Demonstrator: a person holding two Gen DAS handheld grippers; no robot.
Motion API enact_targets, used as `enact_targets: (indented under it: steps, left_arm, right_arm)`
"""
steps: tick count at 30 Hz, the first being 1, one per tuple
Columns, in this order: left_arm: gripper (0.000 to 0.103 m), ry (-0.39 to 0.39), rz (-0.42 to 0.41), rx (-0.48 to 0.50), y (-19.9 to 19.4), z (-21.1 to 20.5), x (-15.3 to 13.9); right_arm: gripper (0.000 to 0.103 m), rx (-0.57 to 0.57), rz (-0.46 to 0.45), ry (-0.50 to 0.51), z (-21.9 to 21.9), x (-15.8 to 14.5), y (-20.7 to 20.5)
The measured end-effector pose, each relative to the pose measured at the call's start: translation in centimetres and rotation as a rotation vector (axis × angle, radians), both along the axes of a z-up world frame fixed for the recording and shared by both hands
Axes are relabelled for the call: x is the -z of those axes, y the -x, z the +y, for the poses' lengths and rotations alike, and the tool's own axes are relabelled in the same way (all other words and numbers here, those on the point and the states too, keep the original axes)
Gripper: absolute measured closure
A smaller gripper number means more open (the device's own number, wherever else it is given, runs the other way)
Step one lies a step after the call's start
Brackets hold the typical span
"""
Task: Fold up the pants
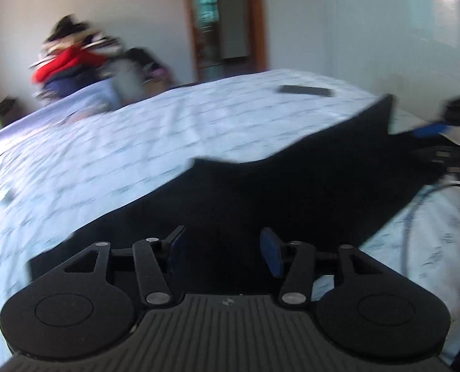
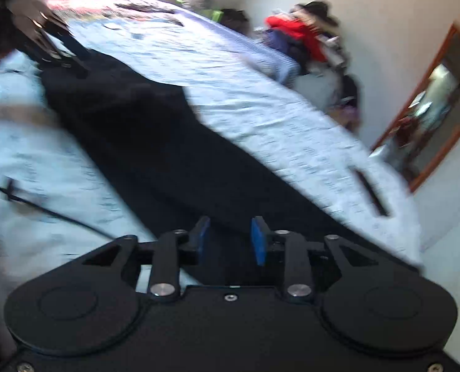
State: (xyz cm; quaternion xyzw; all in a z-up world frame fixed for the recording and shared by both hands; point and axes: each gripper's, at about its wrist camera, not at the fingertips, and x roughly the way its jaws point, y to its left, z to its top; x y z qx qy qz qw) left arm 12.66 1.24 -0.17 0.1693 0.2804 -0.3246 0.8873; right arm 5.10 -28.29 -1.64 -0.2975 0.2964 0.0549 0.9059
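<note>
Black pants (image 1: 260,192) lie flat in a long strip on a bed with a pale blue patterned sheet (image 1: 137,142). My left gripper (image 1: 223,248) hovers over one end of the pants, open, with nothing between its blue pads. My right gripper (image 2: 230,238) is over the other end of the pants (image 2: 155,142), its jaws apart with a narrower gap and nothing clamped. Each view shows the other tool at the far end: the right gripper (image 1: 431,130) and the left gripper (image 2: 75,51). Both views are motion-blurred.
A dark flat slab (image 1: 305,90) lies on the sheet beyond the pants, also seen as the dark slab (image 2: 372,192). A pile of clothes (image 1: 72,62) sits past the bed by the wall. A cable (image 1: 415,204) trails over the sheet. A wooden door frame (image 1: 257,21) stands behind.
</note>
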Motion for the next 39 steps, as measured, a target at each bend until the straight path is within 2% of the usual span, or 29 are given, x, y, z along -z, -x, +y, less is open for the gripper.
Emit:
enact_targets:
  steps: [3, 6, 7, 10, 11, 12, 13, 14, 15, 19, 21, 22, 24, 28, 37, 39]
  left_arm:
    - [0.041, -0.017, -0.010, 0.104, 1.1, -4.6, 1.2]
    - [0.041, -0.055, -0.004, 0.151, 1.7, -8.2, 3.2]
    - [0.041, -0.074, -0.004, 0.158, 1.9, -8.9, 3.9]
    - [0.041, -0.122, -0.027, 0.166, 2.1, -10.7, 5.3]
    - [0.041, -0.134, -0.037, 0.166, 2.2, -11.0, 5.7]
    - [0.041, -0.154, -0.047, 0.165, 2.2, -11.5, 6.0]
    - [0.041, -0.170, -0.053, 0.165, 2.3, -11.8, 6.2]
    - [0.041, -0.181, -0.059, 0.168, 2.4, -12.1, 6.5]
    - [0.041, -0.189, -0.071, 0.172, 2.4, -12.3, 6.7]
    - [0.043, -0.215, -0.133, 0.181, 2.9, -12.7, 7.2]
    - [0.057, -0.200, -0.122, 0.190, 2.8, -12.6, 7.1]
    - [0.067, -0.183, -0.096, 0.196, 2.6, -12.4, 7.0]
    - [0.079, -0.150, -0.041, 0.204, 2.3, -12.0, 6.8]
    - [0.091, -0.130, -0.005, 0.215, 2.0, -11.2, 6.7]
    - [0.093, -0.134, 0.019, 0.273, 2.4, -11.0, 7.1]
    - [0.083, -0.132, 0.037, 0.278, 2.2, -11.2, 7.0]
  right_arm:
    - [0.071, -0.031, 0.024, 0.092, 0.3, 3.3, -2.2]
    - [0.071, -0.046, 0.021, 0.234, 0.8, 5.5, -3.0]
    - [0.071, -0.059, 0.023, 0.253, 0.9, 5.9, -3.2]
    - [0.071, -0.088, 0.002, 0.262, 1.1, 6.1, -3.4]
    - [0.075, -0.098, -0.004, 0.261, 1.2, 6.1, -3.5]
    - [0.093, -0.110, -0.005, 0.252, 1.3, 6.1, -3.4]
    - [0.099, -0.120, -0.015, 0.250, 1.4, 6.1, -3.3]
    - [0.100, -0.119, -0.038, 0.266, 1.6, 6.1, -2.9]
    - [0.101, -0.112, -0.051, 0.270, 1.7, 5.9, -2.5]
    - [0.101, -0.088, -0.057, 0.184, 1.3, 3.9, -0.9]
    - [0.101, -0.093, -0.045, 0.201, 1.4, 3.6, 0.0]
    - [0.101, -0.098, -0.031, 0.215, 1.6, 3.7, 0.5]
    - [0.101, -0.115, 0.002, 0.242, 2.1, 4.0, 1.4]
    - [0.101, -0.123, 0.040, 0.255, 2.7, 4.5, 2.7]
    - [0.101, -0.108, 0.102, 0.230, 2.5, 4.4, 3.2]
    - [0.100, -0.087, 0.110, 0.211, 2.1, 4.8, 3.3]
